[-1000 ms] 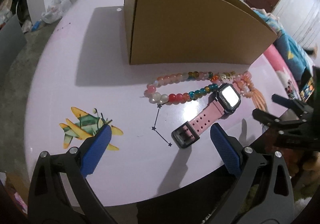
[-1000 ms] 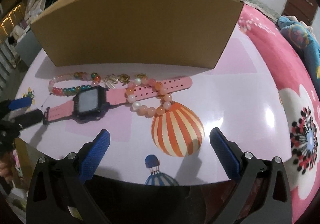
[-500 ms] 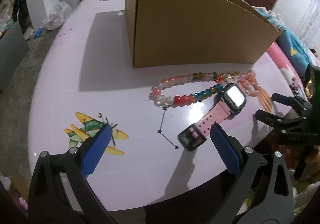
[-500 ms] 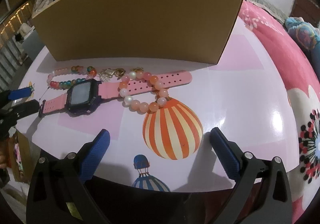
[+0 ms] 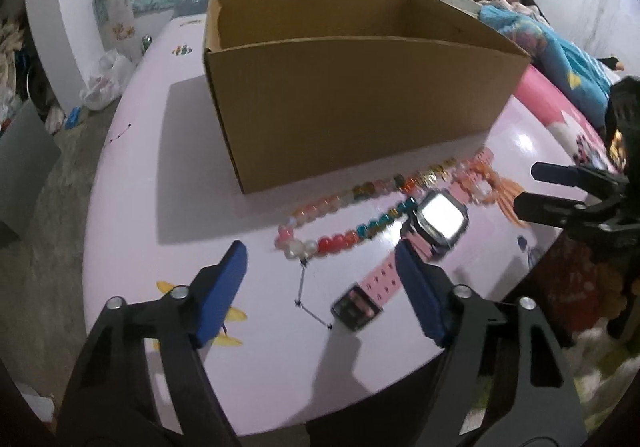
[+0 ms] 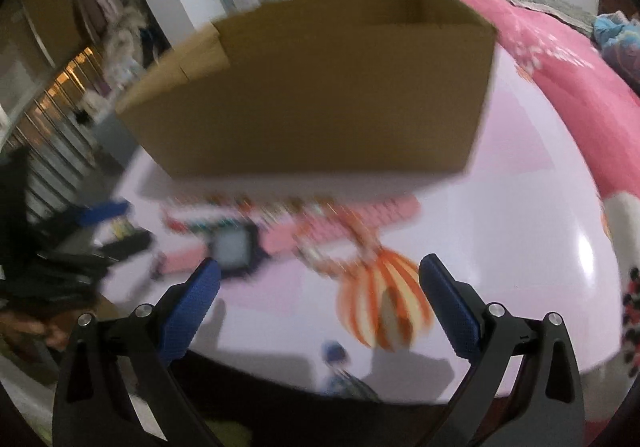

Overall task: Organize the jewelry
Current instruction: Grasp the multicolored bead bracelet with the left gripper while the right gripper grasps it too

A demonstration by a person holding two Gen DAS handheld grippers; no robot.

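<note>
Left wrist view, left to right. The pink table (image 5: pixel 132 183) carries a printed aeroplane decal (image 5: pixel 232 315), partly hidden behind the left blue pad. The left gripper (image 5: pixel 320 279) hangs above the near edge of the table; its jaws are closing, with a wide gap between the pads, and nothing is clamped. Between the pads, on the table surface below them, lie the near end of the multicoloured bead bracelet (image 5: pixel 340 215) and a printed star-line figure. The bracelet runs up and to the right along the foot of the open cardboard box (image 5: pixel 352 103), just beside its front wall but not inside it. The pink-strapped watch (image 5: pixel 438 221) lies to the right of the bracelet's near strand, dial up; its buckle end (image 5: pixel 356 309) lies inside the gap close to the right pad, and that pad overlaps the strap in the picture — whether they touch, I cannot tell. Further right, a peach bead bracelet (image 5: pixel 476 179) lies by the box's near right corner. At the far right edge the right gripper (image 5: pixel 528 187) comes in from the side, fingers apart.

Right wrist view — heavily blurred. The left gripper shows at the left edge. The right gripper (image 6: pixel 320 311) stands wide open and holds nothing. The watch (image 6: pixel 236 251) lies beyond the left pad, the peach beads (image 6: pixel 344 243) and a striped balloon decal (image 6: pixel 384 303) lie within the gap, all on the table below the pads. The box (image 6: pixel 320 95) stands behind them.
</note>
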